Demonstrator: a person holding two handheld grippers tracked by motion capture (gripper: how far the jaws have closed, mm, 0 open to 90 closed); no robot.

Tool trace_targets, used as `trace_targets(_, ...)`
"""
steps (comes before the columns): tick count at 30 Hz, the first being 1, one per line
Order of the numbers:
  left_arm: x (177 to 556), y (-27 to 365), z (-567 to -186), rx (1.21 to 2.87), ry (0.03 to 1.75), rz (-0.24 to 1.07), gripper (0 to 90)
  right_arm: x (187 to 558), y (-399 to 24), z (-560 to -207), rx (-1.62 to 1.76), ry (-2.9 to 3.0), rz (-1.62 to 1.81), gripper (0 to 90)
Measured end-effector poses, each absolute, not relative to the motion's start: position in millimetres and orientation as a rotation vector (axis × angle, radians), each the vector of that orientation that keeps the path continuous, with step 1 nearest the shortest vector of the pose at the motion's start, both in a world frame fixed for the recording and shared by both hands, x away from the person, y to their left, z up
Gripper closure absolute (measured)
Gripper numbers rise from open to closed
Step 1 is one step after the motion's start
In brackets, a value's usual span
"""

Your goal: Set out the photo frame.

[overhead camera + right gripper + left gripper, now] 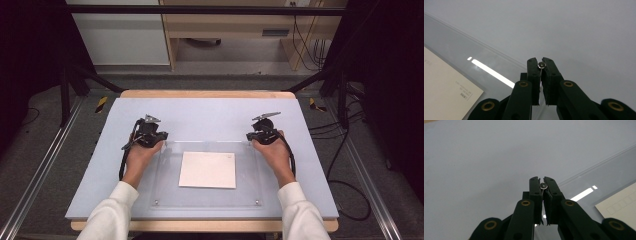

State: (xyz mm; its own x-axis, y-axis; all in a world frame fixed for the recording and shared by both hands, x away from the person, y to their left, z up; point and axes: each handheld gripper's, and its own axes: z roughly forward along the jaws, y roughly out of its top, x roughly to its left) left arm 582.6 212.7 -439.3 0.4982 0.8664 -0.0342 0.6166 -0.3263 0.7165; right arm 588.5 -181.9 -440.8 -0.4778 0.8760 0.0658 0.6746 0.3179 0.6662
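High view: white card (207, 169) under clear sheet (250, 170) | print illegible

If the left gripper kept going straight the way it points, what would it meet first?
Probably nothing: ahead of the left gripper, shut on a small screw at the clear sheet's corner, lies bare mat.

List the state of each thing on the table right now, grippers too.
Left gripper: shut on the screw at the clear plate's far left corner.
Right gripper: shut on the screw at the far right corner.
Clear plate: lying flat on the table, over the paper.
Paper sheet: flat under the plate, unfolded.
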Motion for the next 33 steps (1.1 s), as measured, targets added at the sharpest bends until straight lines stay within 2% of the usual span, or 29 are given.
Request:
trace_targets(8,595.6,215.2,-434.4,2.097,1.246,0.38,84.8,601.6,-187.0,-438.5,1.487,2.338,0.954,83.8)
trace_targets(19,597.9,213.5,-432.7,2.111,1.266,0.36,84.9,597.7,-186.8,-439.0,1.426,2.34,0.954,83.3)
trace_targets(22,597.6,212.6,-432.4,2.118,1.267,0.365,84.9,591.2,-187.5,-438.4,1.364,2.309,0.939,75.6)
trace_targets(23,597.6,212.6,-432.4,2.118,1.267,0.365,84.9,591.2,-187.5,-438.4,1.364,2.309,0.939,75.6)
trace_targets(24,597.7,212.6,-432.5,2.117,1.267,0.365,84.9,587.5,-189.4,-437.3,1.349,2.298,0.963,72.4)
trace_targets(25,598.4,213.1,-432.4,2.115,1.272,0.355,84.9,579.1,-193.0,-435.0,1.309,2.268,0.963,65.4)
trace_targets(26,598.4,213.1,-432.4,2.115,1.272,0.355,84.9,579.1,-193.0,-435.0,1.309,2.268,0.963,65.4)
trace_targets(27,599.5,212.4,-432.3,2.112,1.278,0.353,84.9,566.9,-196.9,-431.9,1.253,2.253,0.933,59.1)
trace_targets(30,600.7,212.6,-431.9,2.118,1.28,0.349,84.9,552.3,-202.7,-428.4,1.229,2.218,0.928,54.5)
trace_targets(33,602.1,212.7,-431.7,2.113,1.29,0.334,84.9,514.6,-213.0,-424.1,1.129,2.167,0.986,43.3)
